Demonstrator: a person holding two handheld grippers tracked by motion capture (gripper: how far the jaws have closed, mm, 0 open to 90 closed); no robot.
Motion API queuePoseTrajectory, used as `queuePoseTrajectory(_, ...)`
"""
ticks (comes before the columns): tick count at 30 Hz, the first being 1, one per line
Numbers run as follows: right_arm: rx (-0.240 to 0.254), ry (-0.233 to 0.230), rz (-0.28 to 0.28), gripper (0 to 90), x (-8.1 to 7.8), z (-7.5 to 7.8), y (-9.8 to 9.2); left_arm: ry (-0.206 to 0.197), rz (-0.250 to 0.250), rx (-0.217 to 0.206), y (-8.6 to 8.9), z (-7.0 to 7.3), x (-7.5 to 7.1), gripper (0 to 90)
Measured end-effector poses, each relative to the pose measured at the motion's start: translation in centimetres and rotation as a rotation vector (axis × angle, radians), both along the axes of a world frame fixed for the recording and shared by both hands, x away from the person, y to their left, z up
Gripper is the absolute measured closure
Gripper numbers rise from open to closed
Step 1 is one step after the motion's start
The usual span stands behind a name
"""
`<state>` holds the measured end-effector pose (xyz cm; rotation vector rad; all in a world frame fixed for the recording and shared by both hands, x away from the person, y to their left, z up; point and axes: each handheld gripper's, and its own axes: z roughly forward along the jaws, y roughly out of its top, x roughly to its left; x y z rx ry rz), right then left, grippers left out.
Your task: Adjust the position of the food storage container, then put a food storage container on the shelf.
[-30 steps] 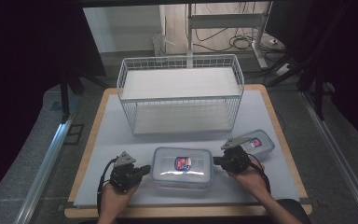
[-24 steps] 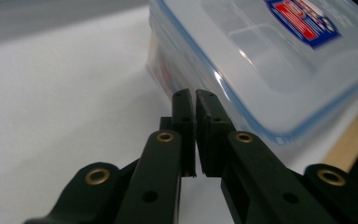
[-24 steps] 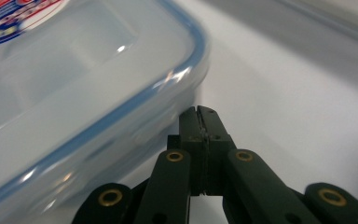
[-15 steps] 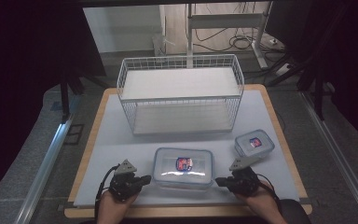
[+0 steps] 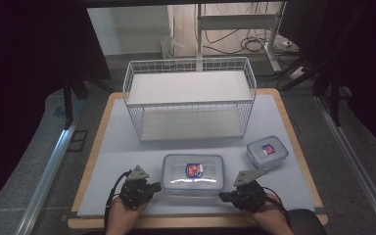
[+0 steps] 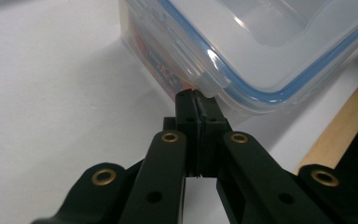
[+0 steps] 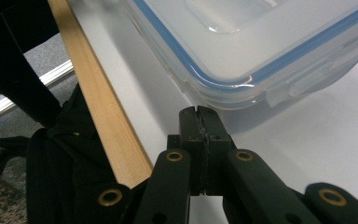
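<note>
Both grippers' jaws are pressed together (gripping nothing), tips at the large container [image 5: 193, 173].

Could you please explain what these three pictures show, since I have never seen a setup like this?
No robot here: a person sits at a table and holds a hand tool with two black fingers in each hand. The high view looks down from above: the left gripper and the right gripper sit on either side of a large box, a clear food container with a blue-sealed lid. Farther right lies a small box of the same kind, and behind them stands a white wire basket.

The other two pictures come from cameras riding on the tools, looking along their fingers. In the left gripper view the tips sit right at the large box's side clip. In the right gripper view the tips are just short of a corner of the box. Both pairs of fingers are shut and hold nothing.
</note>
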<state>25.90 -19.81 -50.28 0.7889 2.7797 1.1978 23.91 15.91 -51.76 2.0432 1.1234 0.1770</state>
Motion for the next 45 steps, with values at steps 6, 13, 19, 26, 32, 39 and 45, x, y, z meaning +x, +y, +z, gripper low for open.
queuePoseTrajectory(6, -0.029, -0.045, -0.015, 88.7, 0.2, 0.3, -0.7, -0.003, 0.000, 0.007, 0.0, 0.1, 0.3, 88.7)
queuePoseTrajectory(13, -0.059, -0.156, -0.145, 73.8, 1.4, 1.4, -4.5, -0.075, 0.087, 0.026, 3.1, 0.7, -0.8, 61.7)
queuePoseTrajectory(19, -0.078, -0.198, -0.151, 41.2, 1.9, 1.0, -4.9, -0.112, 0.056, 0.042, 3.8, 0.0, -0.7, 25.1)
queuePoseTrajectory(26, -0.086, -0.206, -0.132, 28.5, 2.0, 0.3, -4.9, -0.081, 0.050, 0.067, 3.4, -0.5, -0.4, 11.9)
queuePoseTrajectory(32, -0.076, -0.188, -0.138, 24.5, 2.1, 0.0, -5.0, -0.117, 0.052, 0.046, 3.9, -0.7, -0.3, 7.7)
queuePoseTrajectory(39, -0.058, -0.182, -0.141, 20.8, 2.3, 0.0, -5.0, -0.145, 0.061, 0.048, 4.0, -1.0, -0.3, 3.7)
queuePoseTrajectory(45, -0.014, -0.148, -0.140, 21.5, 2.5, 0.6, -5.2, -0.074, 0.084, 0.037, 4.0, -0.3, 0.1, 5.8)
